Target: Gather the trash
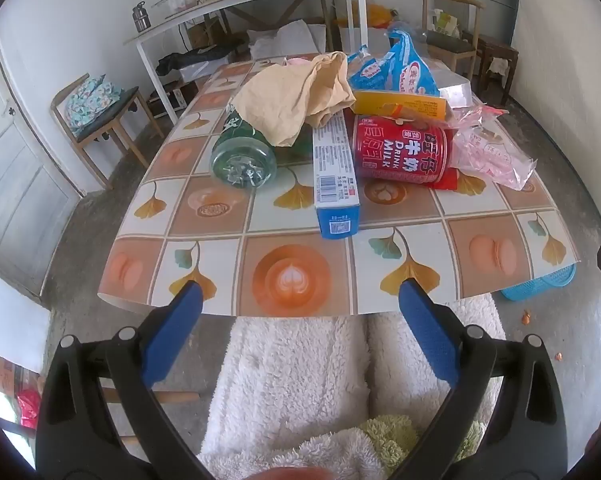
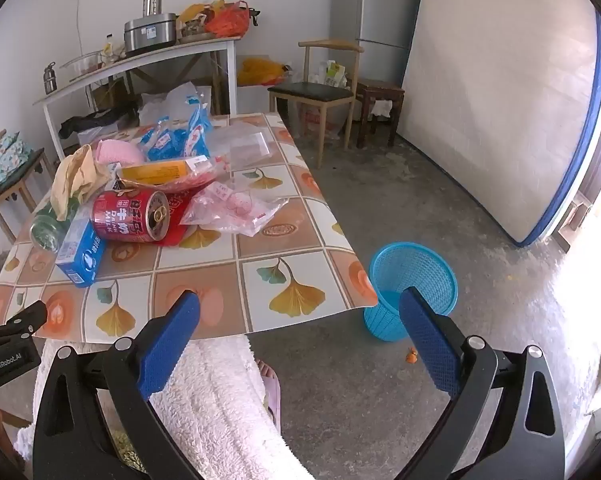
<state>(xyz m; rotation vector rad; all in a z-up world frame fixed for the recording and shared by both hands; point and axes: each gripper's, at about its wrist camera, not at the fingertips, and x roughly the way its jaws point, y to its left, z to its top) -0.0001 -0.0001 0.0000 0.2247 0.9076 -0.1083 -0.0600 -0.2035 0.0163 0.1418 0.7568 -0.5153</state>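
Red milk can (image 1: 400,148) on its side, mid-pile on tiled table (image 1: 300,276), long axis running left-right, opened end toward right. Blue-white carton (image 1: 334,172) touching can's left side, long axis near-far, near end closest to table edge. Green bottle (image 1: 242,160) further left, half under crumpled tan paper (image 1: 296,96). Pink-printed plastic bag (image 1: 496,152) at can's right; yellow packet (image 1: 400,106) and blue snack bags (image 1: 396,68) behind. Blue mesh basket (image 2: 414,284) on floor off table's near right corner.

Whole pile lay ahead of and beyond both grippers. Carton sat almost straight ahead of left gripper (image 1: 300,312); can and pink bag probably nearer right gripper (image 2: 300,316), basket too.

Both grippers spread fully wide, empty, touching nothing, hovering at near table edge above white fleecy garment (image 1: 292,368).
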